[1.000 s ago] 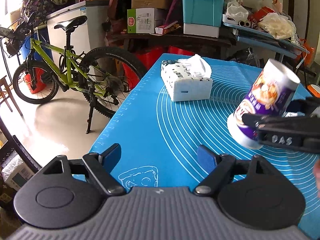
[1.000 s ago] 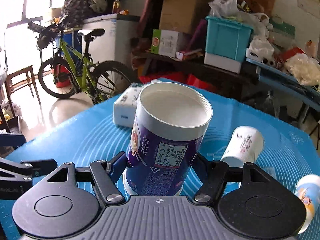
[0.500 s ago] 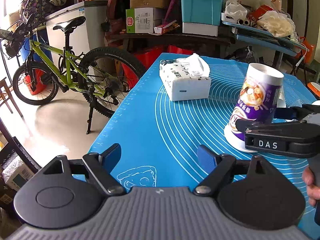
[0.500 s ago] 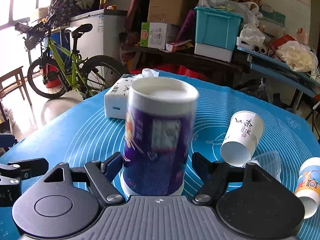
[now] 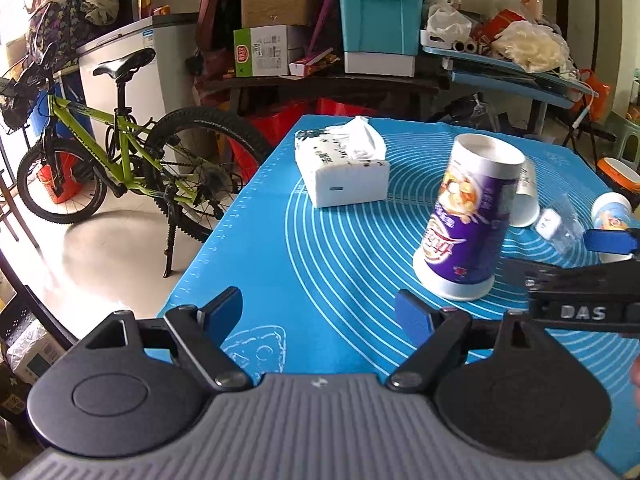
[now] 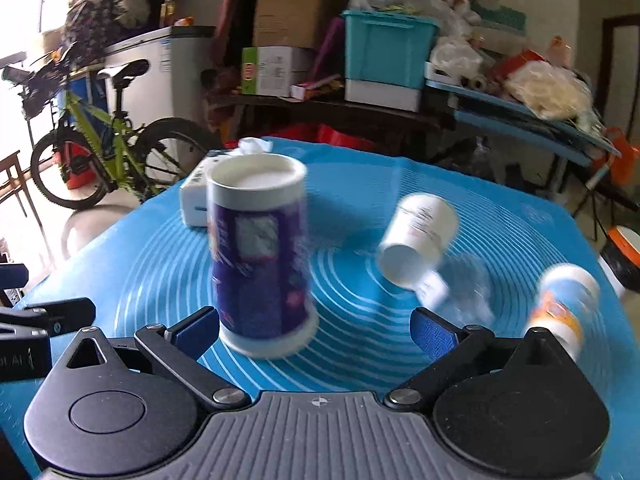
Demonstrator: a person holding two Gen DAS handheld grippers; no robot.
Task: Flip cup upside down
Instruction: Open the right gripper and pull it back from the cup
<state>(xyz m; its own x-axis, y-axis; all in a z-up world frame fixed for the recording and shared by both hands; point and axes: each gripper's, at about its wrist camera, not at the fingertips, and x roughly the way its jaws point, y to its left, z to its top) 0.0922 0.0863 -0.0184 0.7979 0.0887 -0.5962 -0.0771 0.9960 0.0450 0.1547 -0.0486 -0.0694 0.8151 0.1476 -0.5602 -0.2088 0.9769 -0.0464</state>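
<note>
A tall purple printed cup [image 5: 468,216] stands on the blue mat [image 5: 320,248] with its wide rim down and its white base up. It also shows in the right wrist view [image 6: 260,256], blurred, just ahead of the left finger. My right gripper [image 6: 314,330] is open and empty, a little behind the cup; it shows from the side in the left wrist view [image 5: 584,280]. My left gripper [image 5: 318,308] is open and empty, low over the mat's front left part, apart from the cup.
A white paper cup [image 6: 418,240] lies on its side right of the purple cup. An orange-printed cup [image 6: 564,304] lies further right. A tissue pack [image 5: 340,168] sits at the back left. A bicycle [image 5: 120,152] stands left of the table.
My right gripper set the purple cup down rim-first on the mat, opened, and drew back to the right. The left gripper has barely moved.
</note>
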